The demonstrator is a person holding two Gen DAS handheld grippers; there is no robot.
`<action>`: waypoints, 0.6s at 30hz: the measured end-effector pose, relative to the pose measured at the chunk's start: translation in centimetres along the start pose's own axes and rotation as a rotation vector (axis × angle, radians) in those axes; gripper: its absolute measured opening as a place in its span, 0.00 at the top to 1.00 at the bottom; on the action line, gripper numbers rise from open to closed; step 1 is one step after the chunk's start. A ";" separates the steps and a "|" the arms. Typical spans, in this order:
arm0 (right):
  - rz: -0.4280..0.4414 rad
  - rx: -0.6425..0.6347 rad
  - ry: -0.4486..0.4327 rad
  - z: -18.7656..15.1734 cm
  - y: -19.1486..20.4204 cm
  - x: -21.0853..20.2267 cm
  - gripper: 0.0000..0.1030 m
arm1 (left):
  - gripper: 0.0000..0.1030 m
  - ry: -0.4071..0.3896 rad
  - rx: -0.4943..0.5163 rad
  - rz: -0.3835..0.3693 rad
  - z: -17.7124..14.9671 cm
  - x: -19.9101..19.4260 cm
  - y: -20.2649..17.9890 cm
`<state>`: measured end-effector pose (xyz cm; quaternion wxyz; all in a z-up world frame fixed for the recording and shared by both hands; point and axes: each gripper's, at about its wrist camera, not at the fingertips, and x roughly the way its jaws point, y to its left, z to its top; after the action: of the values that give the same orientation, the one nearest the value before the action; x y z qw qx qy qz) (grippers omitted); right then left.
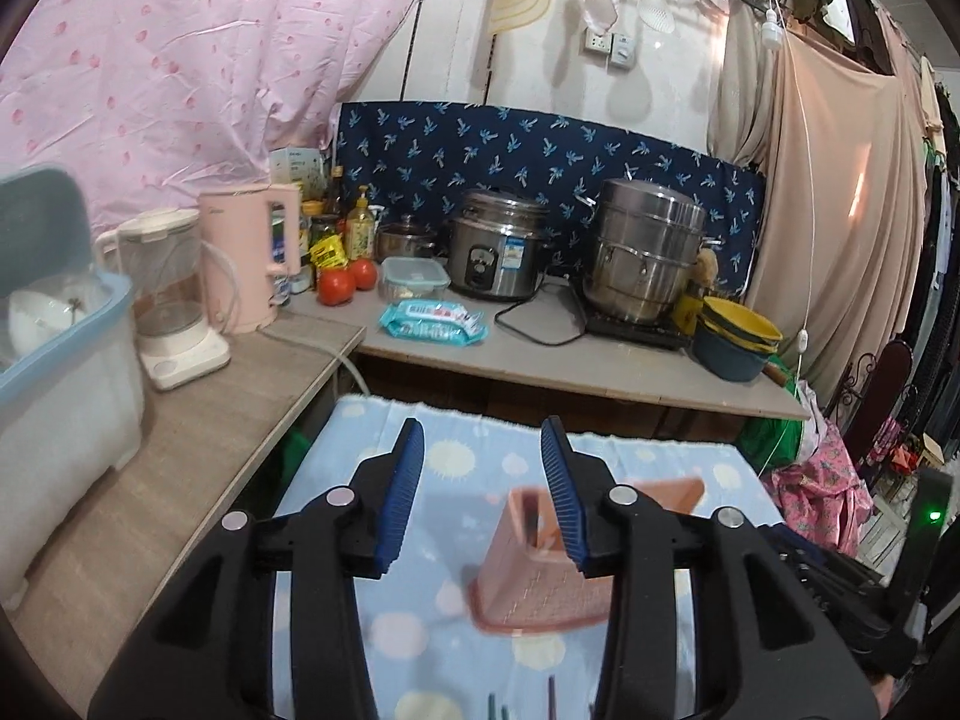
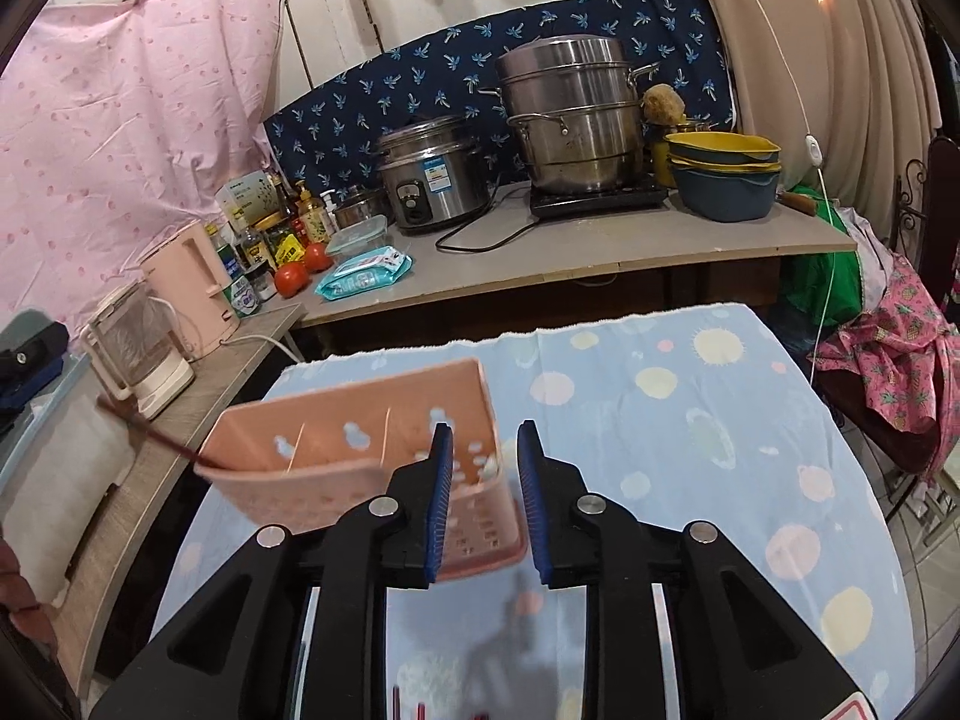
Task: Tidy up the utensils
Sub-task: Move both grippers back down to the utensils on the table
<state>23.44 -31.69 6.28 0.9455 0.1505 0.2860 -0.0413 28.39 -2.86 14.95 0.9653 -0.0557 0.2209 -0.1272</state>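
A pink perforated utensil holder [image 1: 534, 576] stands on the blue patterned cloth [image 1: 432, 618], partly behind my left gripper's right finger. My left gripper [image 1: 483, 456] is open and empty above the cloth, just left of the holder. In the right wrist view the holder [image 2: 360, 456] looks tilted and blurred, with a dark red chopstick [image 2: 150, 435] sticking out of its left compartment. My right gripper [image 2: 480, 447] is open, its left finger in front of the holder's right end. Thin utensil ends [image 1: 498, 708] lie at the bottom edge of the left wrist view.
A wooden counter [image 1: 198, 438] on the left bears a blender [image 1: 174, 312], a pink kettle [image 1: 246, 258] and a blue-rimmed bin [image 1: 60, 360]. The back counter [image 1: 540, 360] bears tomatoes, a wipes pack, a rice cooker [image 1: 498, 252], a steamer pot [image 1: 648, 252] and stacked bowls [image 1: 738, 336].
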 end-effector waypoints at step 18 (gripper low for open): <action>-0.033 0.050 0.147 -14.9 -2.0 -10.4 0.74 | 0.62 0.235 -0.054 -0.002 -15.1 -7.7 2.4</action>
<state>6.56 -29.13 -0.25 0.9171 0.1718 0.3558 -0.0528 15.57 0.77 4.23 0.9308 -0.0665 0.3360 -0.1277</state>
